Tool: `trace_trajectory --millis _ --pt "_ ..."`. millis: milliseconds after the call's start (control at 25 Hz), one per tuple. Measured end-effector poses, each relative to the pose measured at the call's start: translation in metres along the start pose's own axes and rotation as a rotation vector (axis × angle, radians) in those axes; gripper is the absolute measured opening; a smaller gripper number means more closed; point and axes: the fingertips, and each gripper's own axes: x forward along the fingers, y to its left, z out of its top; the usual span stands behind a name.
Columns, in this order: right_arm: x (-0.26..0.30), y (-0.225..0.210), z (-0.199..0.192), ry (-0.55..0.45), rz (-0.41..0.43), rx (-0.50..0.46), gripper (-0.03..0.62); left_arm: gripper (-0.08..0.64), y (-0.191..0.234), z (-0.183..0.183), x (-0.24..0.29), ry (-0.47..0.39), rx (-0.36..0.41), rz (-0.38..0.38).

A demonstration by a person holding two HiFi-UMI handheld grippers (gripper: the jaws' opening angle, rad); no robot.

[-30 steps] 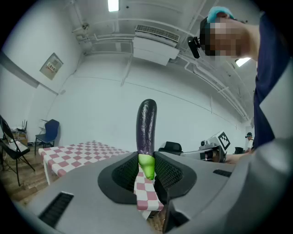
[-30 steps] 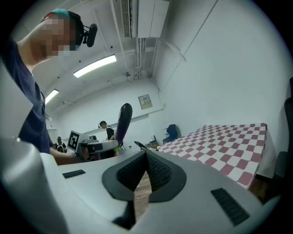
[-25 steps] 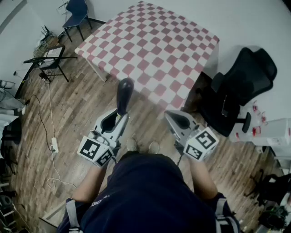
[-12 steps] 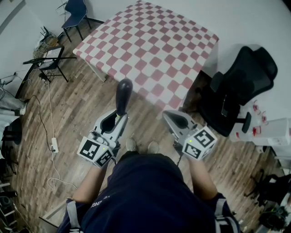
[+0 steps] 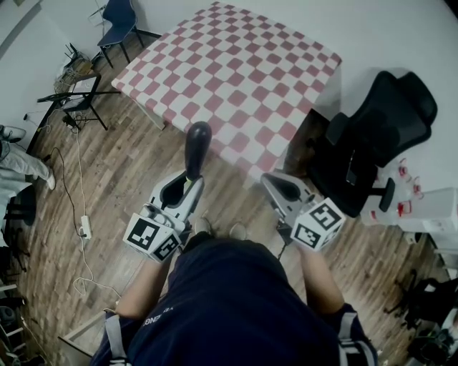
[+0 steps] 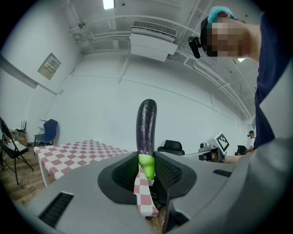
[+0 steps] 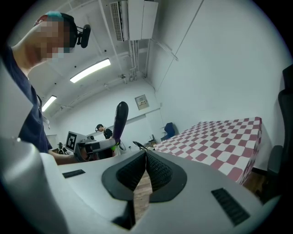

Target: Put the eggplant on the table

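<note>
A long dark purple eggplant (image 5: pixel 197 146) stands upright out of my left gripper (image 5: pixel 187 183), just short of the near corner of the red-and-white checked table (image 5: pixel 236 68). In the left gripper view the pads are shut on the eggplant's (image 6: pixel 146 128) green stem end, at my left gripper (image 6: pixel 147 167); the table (image 6: pixel 68 153) lies ahead on the left. My right gripper (image 5: pixel 278 184) hovers beside it over the floor, jaws shut and empty. In the right gripper view my right gripper (image 7: pixel 145 157) has its pads meeting, with the eggplant (image 7: pixel 120 119) at left and the table (image 7: pixel 215 137) at right.
A black office chair (image 5: pixel 379 136) stands right of the table, close to my right gripper. A blue chair (image 5: pixel 118 18) and a black folding stand (image 5: pixel 75 96) sit at the far left. Cables (image 5: pixel 79 214) trail across the wooden floor. Another person's legs (image 5: pixel 18 164) show at the left edge.
Both grippers and the eggplant have moved forward toward the table's near corner. The grip on the eggplant is unchanged.
</note>
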Motion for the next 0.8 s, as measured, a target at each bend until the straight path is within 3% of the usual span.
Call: trace_trajectory --millis 400,800 --pt "0.003 -0.030 0.002 0.001 -0.002 0.022 0.017 0.124 0.013 -0.005 0.020 0.008 -0.008 0.026" --pt "0.057 -0.085 0.018 0.026 -0.040 0.059 0.017 0.124 0.084 -0.005 0.089 0.026 -0.046 -0.008"
